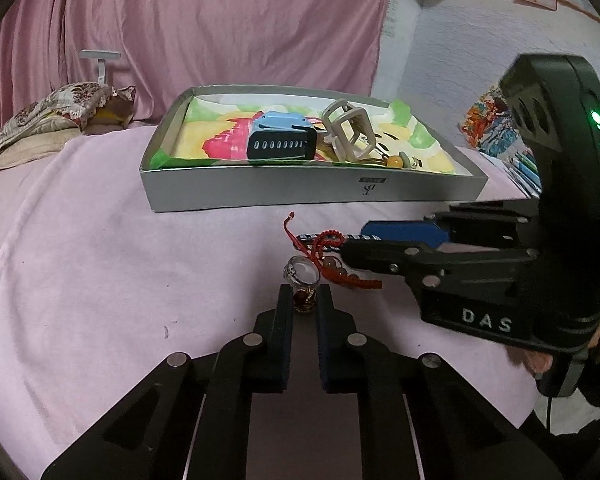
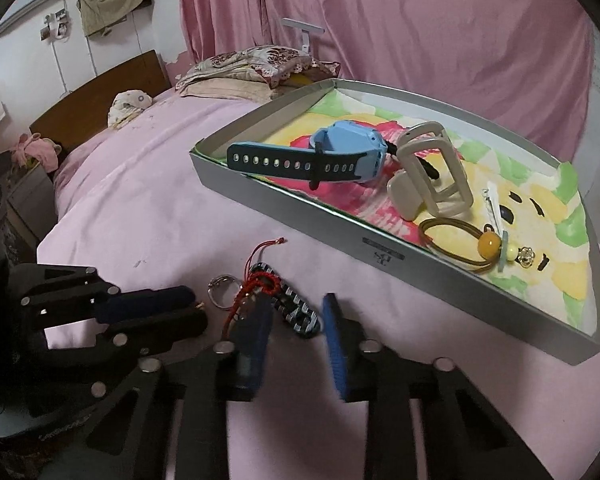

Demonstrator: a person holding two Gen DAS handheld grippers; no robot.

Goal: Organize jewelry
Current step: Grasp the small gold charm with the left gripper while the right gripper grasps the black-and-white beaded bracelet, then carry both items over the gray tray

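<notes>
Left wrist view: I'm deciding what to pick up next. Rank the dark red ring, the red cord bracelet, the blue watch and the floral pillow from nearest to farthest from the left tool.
1. Dark red ring: between the left tool's fingertips.
2. Red cord bracelet: just ahead, slightly right, on the sheet.
3. Blue watch: in the tray, farther ahead.
4. Floral pillow: far left, by the curtain.

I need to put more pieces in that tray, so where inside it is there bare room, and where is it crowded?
Inside the tray, the far corner behind the blue watch is bare, as is the lining along the far wall. The near right end is crowded: the beige clip, white hair clip and beaded hair tie sit close together.
</notes>
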